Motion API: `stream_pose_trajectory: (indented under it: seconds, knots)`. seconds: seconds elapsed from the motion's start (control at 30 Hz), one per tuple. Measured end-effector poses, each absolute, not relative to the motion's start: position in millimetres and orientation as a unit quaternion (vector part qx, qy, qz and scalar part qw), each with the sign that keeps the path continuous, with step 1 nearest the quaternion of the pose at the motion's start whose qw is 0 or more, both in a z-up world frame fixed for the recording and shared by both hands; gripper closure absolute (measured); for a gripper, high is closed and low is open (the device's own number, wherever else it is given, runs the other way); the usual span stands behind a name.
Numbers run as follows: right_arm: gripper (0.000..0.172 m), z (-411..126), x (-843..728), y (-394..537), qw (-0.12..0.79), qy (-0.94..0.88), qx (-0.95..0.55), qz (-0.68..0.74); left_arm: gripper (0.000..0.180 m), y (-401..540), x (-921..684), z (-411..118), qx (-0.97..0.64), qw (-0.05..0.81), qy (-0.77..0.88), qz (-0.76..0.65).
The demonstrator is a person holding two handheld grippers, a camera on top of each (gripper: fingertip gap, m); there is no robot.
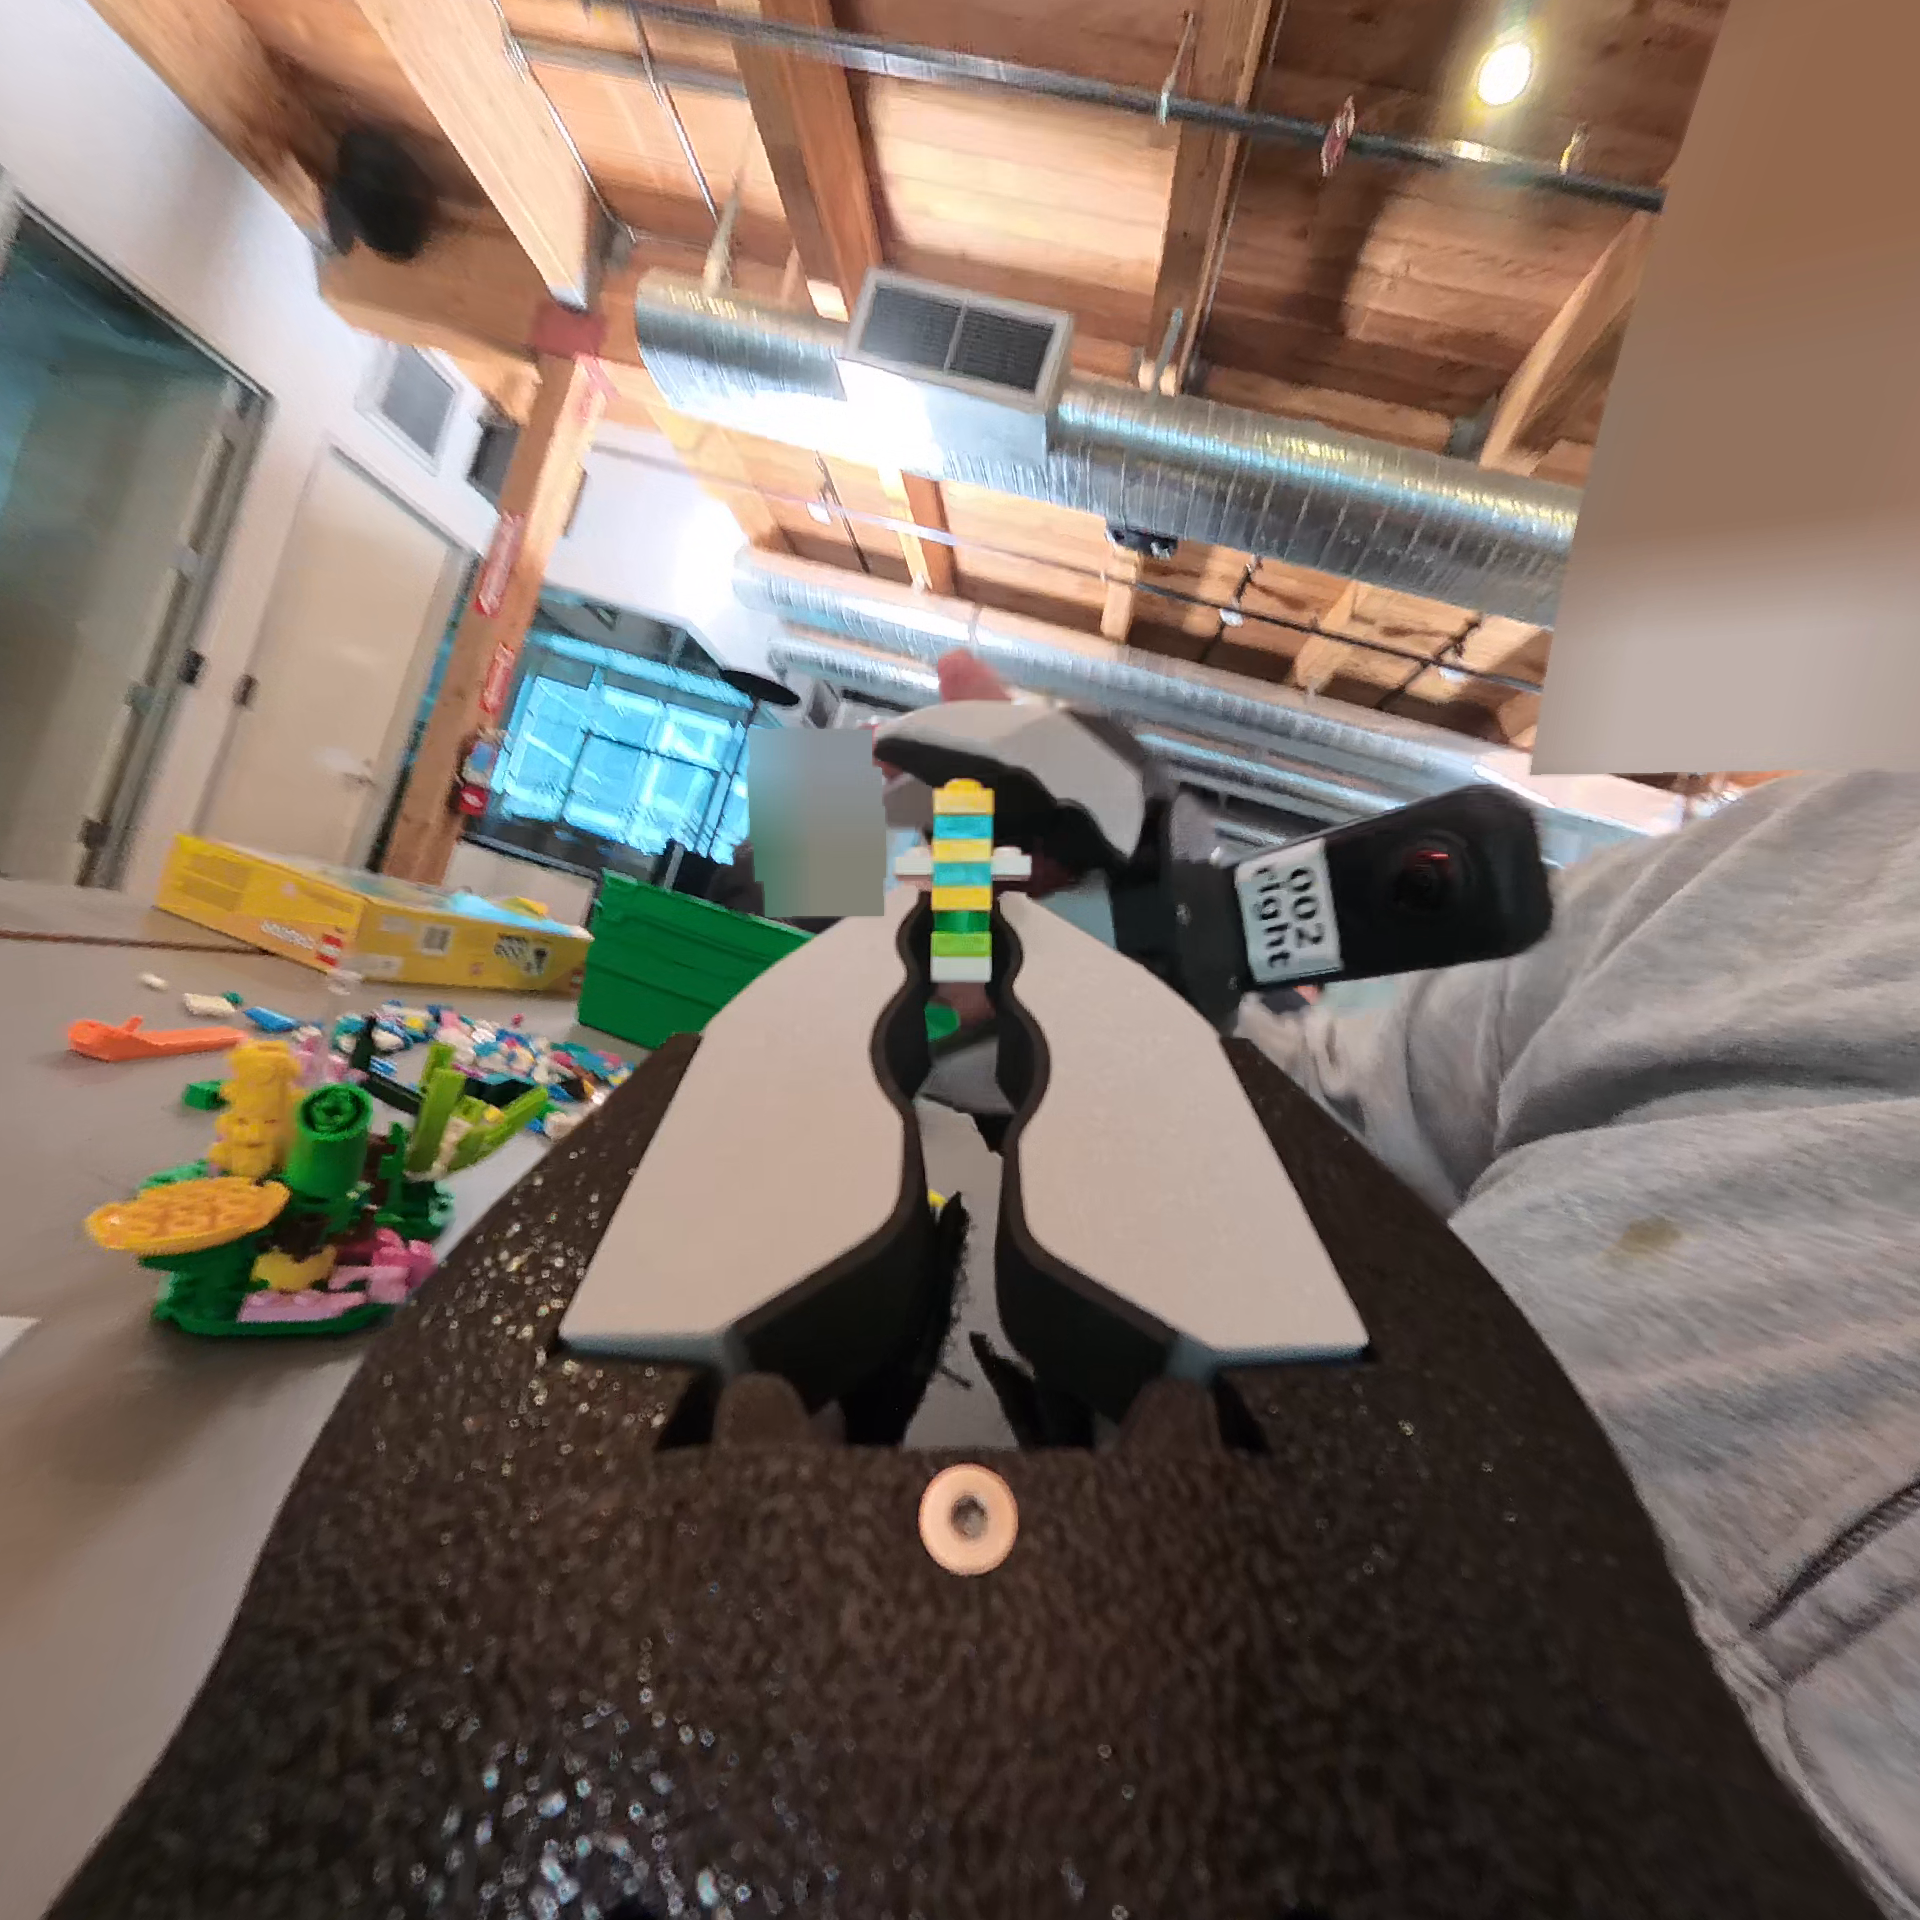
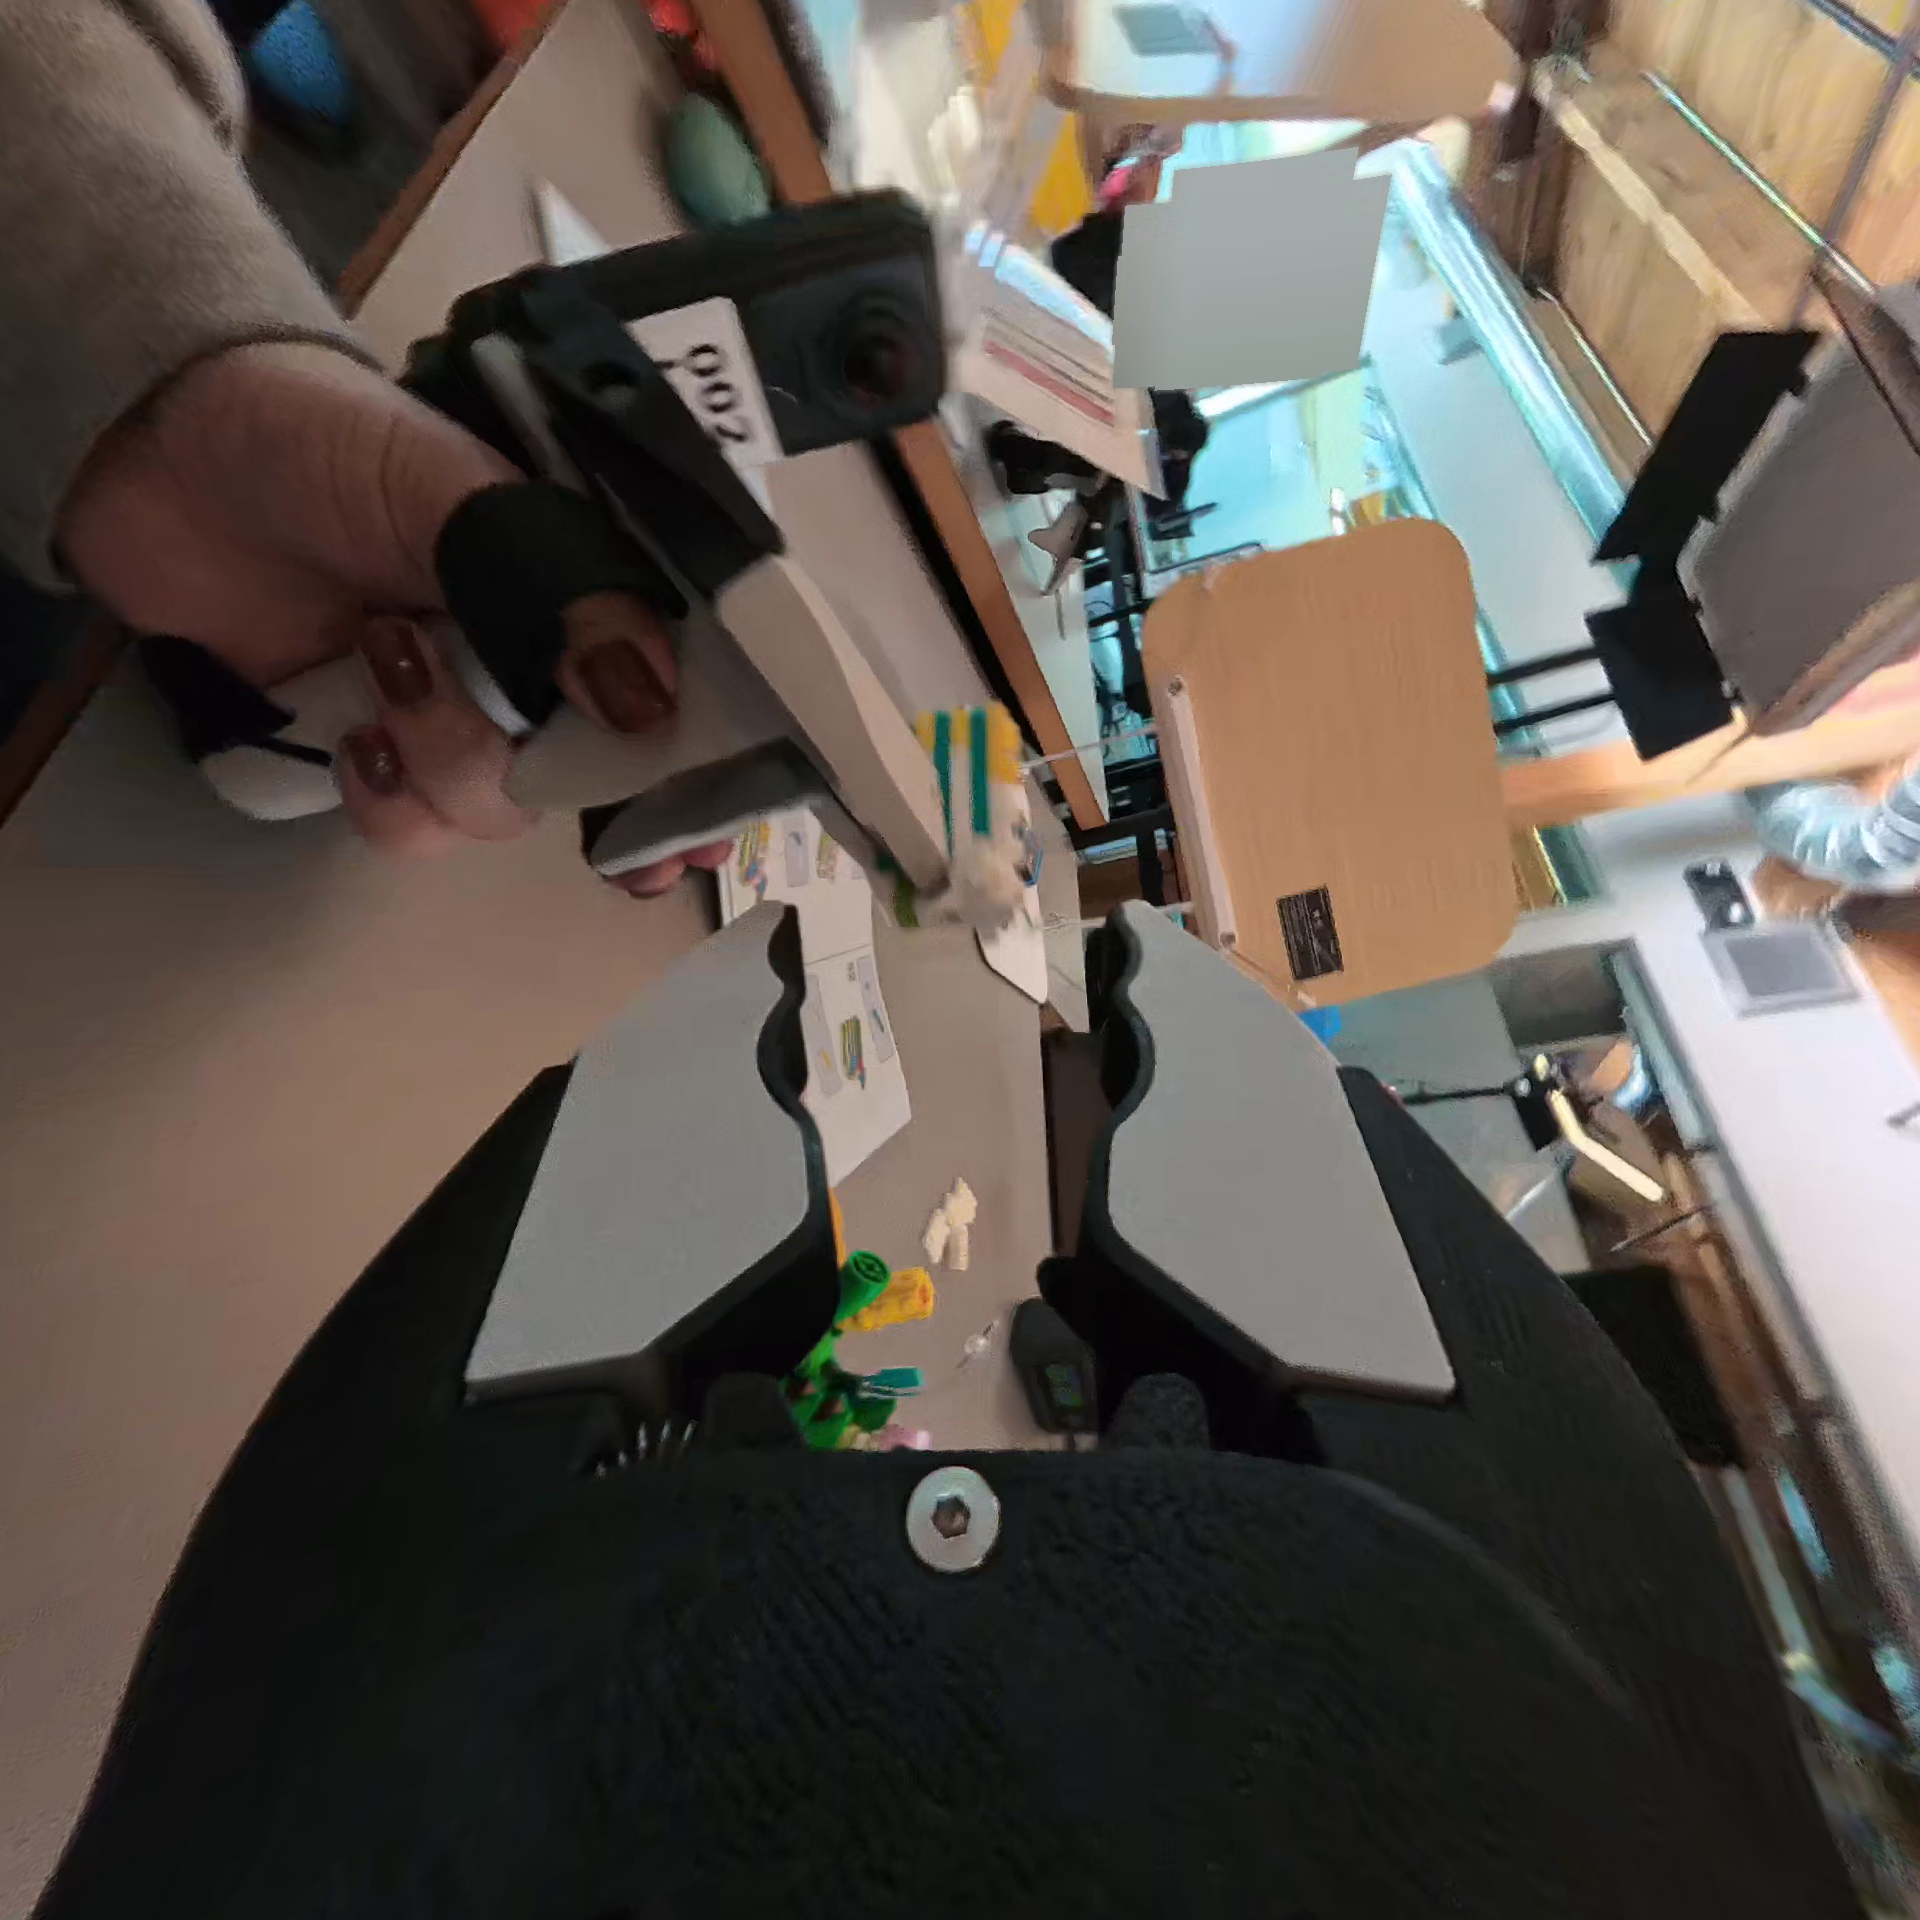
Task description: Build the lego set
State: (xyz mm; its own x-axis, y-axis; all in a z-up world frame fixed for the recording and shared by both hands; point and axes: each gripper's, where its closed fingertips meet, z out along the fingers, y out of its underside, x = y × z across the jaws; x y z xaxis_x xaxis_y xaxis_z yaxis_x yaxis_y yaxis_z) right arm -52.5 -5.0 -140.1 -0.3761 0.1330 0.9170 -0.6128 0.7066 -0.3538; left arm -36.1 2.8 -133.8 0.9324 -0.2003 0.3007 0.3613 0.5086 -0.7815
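Note:
My left gripper (image 1: 961, 940) is shut on the lower end of a slim stack of bricks (image 1: 963, 868) striped yellow, teal, green and white, with small white side pieces. It holds the stack upright in the air. The stack also shows in the right wrist view (image 2: 971, 764), held by the left gripper (image 2: 925, 862) in a person's hand (image 2: 312, 582). My right gripper (image 2: 945, 935) is open and empty, a little short of the stack. In the left wrist view, one of its grey fingers (image 1: 1039, 758) stands just behind the stack's top.
A green and yellow brick flower model (image 1: 281, 1195), loose bricks (image 1: 468, 1039), an orange tool (image 1: 145, 1036), a yellow box (image 1: 364, 925) and a green bin (image 1: 665, 966) are on the grey table. An instruction sheet (image 2: 842, 1039) and small white bricks (image 2: 951, 1226) lie below. A wooden chair back (image 2: 1340, 748) stands beyond.

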Motion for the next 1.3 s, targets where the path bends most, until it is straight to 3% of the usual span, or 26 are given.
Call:
stream_pose_trajectory:
  seconds: [0.07, 0.2, 0.33, 0.43, 0.73, 0.93, 1.3]
  knots:
    - [0.117, -127, -56, 11, 0.557, -0.717, 0.115, 0.402, 0.172, -2, -39, -132, -0.456, 0.872, -0.090, -0.155]
    - [0.133, -123, -83, 69, 0.633, -0.628, -0.045, 0.450, 0.172, -3, -39, -132, -0.452, 0.877, -0.089, -0.139]
    - [0.146, -156, -111, 126, 0.680, -0.576, -0.193, 0.410, 0.172, -1, -39, -132, -0.460, 0.878, -0.086, -0.099]
    - [0.152, -150, -112, 141, 0.715, -0.556, -0.201, 0.372, 0.172, 1, -36, -133, -0.466, 0.877, -0.080, -0.091]
    - [0.161, -171, -133, 177, 0.673, -0.565, -0.315, 0.360, 0.172, 0, -37, -133, -0.461, 0.878, -0.084, -0.096]
    - [0.162, -164, -130, 199, 0.637, -0.513, -0.384, 0.429, 0.173, -1, -38, -132, -0.455, 0.881, -0.085, -0.100]
    - [0.162, -164, -131, 197, 0.633, -0.517, -0.378, 0.435, 0.172, -2, -39, -132, -0.450, 0.882, -0.091, -0.106]
